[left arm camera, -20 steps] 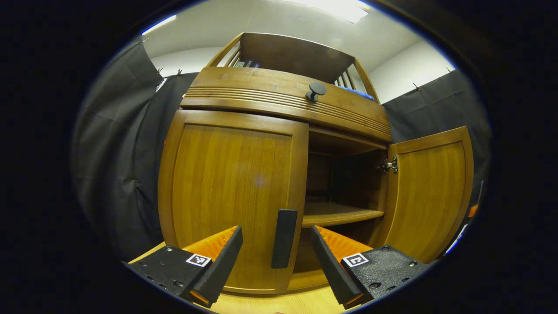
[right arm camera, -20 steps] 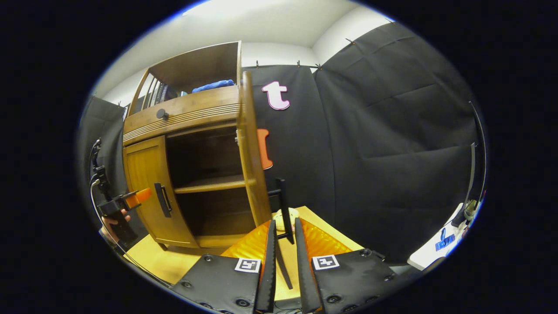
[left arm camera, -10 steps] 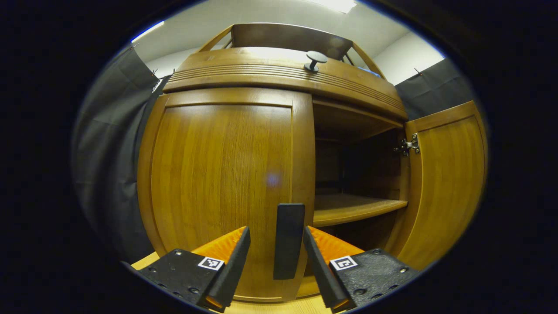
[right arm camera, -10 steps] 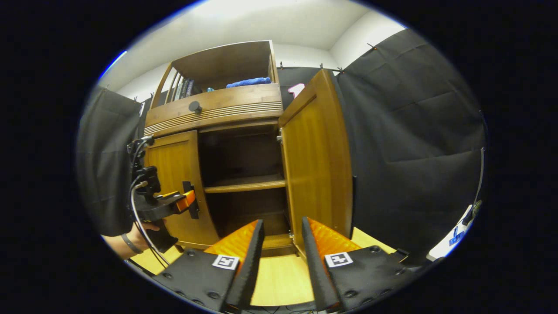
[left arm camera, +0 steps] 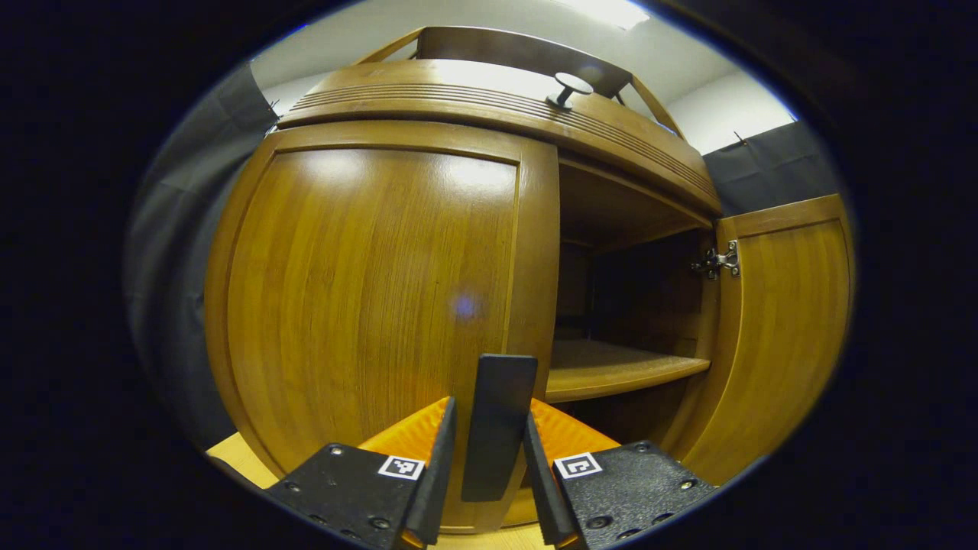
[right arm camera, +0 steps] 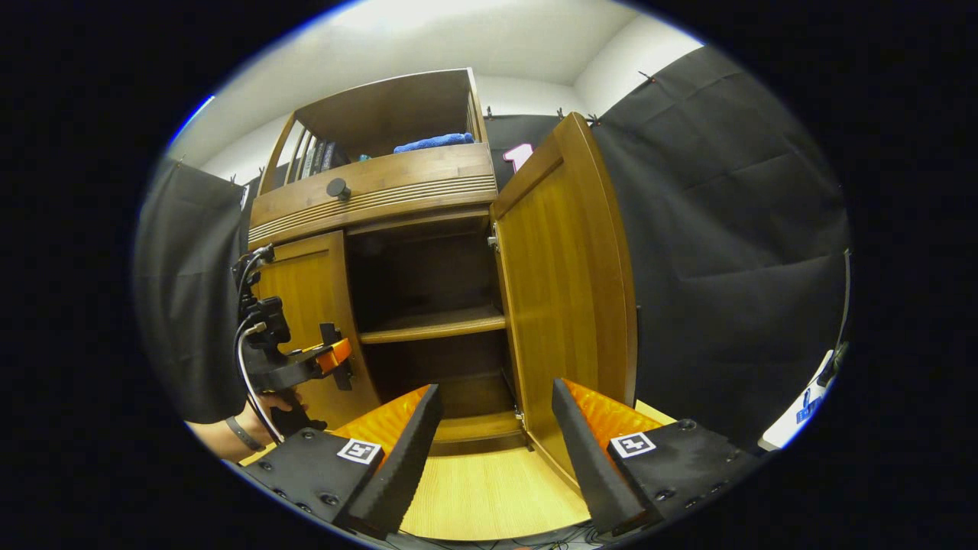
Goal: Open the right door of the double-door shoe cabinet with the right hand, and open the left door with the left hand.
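Your left hand-held gripper (left arm camera: 486,466) sits at the bottom centre of the left gripper view, its fingers (left arm camera: 439,466) narrowed around the dark upright handle (left arm camera: 497,428) of the left door (left arm camera: 367,290). The fingers lie just beside the handle on both sides; whether they actually press it cannot be told from this view. The left door is closed, filling the middle and left of that view. In the right gripper view the same gripper (right arm camera: 336,357) appears at centre left, held by your hand (right arm camera: 279,405), meeting that handle (right arm camera: 335,355) on the left door (right arm camera: 309,321).

Your right hand-held gripper (right arm camera: 497,451) is released, fingers (right arm camera: 405,458) spread wide at the bottom of the right gripper view, holding nothing and touching nothing. It hangs over the wooden floor (right arm camera: 489,496) in front of the cabinet (right arm camera: 382,191).

The right door (right arm camera: 565,290) stands swung open at centre right of that view, its inner face towards you. Inside, a shelf (right arm camera: 432,325) is exposed. In the left gripper view the right door (left arm camera: 772,336) stands open at the right edge, hinge (left arm camera: 718,261) visible.
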{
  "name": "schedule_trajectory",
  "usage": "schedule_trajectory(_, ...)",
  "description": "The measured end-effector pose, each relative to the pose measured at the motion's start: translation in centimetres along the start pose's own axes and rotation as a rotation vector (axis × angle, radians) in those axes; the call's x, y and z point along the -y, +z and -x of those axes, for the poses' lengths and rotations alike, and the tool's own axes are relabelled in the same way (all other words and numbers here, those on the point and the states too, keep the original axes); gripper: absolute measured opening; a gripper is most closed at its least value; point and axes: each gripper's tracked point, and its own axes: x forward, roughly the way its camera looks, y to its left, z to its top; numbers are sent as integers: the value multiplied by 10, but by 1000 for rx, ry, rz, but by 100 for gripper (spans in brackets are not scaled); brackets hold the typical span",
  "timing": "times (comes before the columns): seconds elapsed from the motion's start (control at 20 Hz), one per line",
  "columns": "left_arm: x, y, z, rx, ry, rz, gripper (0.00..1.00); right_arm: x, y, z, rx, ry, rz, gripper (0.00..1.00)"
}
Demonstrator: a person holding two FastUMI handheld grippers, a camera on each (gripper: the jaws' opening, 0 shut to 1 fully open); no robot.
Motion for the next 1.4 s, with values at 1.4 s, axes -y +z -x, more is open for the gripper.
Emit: schedule_trajectory(1.4,-63,38,190,13,248,-65,29,-37,-35,-49,-113,240,-13,87)
